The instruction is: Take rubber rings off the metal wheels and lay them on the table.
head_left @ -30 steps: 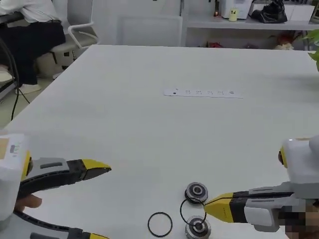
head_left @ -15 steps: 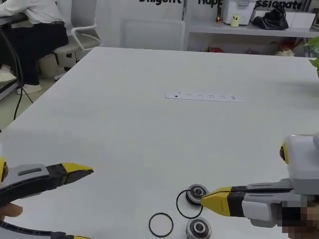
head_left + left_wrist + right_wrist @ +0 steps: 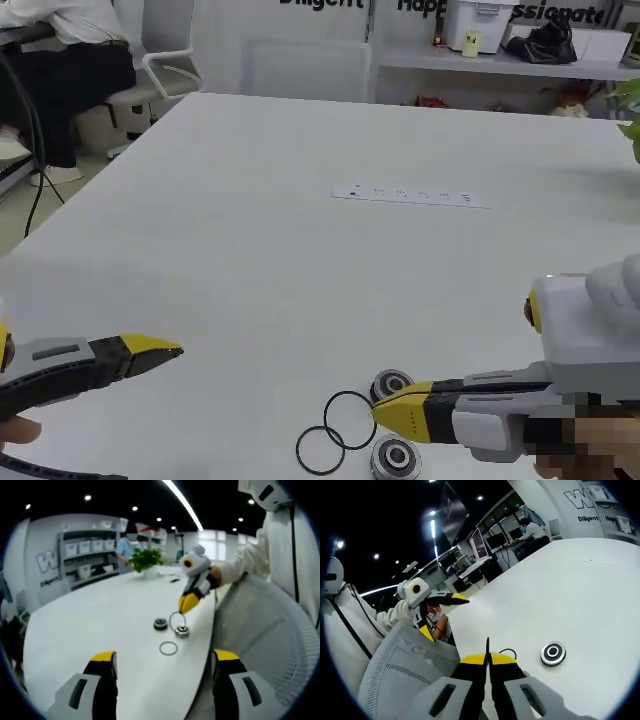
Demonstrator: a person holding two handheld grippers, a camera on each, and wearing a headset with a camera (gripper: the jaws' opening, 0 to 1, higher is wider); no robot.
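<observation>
The right gripper (image 3: 385, 408) has carried its ring (image 3: 350, 393) leftward since half a second ago, clear of the far wheel (image 3: 392, 384).

Its jaws are closed, pinching the ring by the edge at the yellow tips; in the right gripper view the ring stands edge-on above them. In the head view the ring overlaps a second ring (image 3: 298, 452), which lies flat on the table (image 3: 300, 250). I cannot tell whether the two touch. The near wheel (image 3: 397, 458) sits just right of the second ring. The left gripper (image 3: 164, 656) hangs well to the left, jaws spread wide and holding nothing.
</observation>
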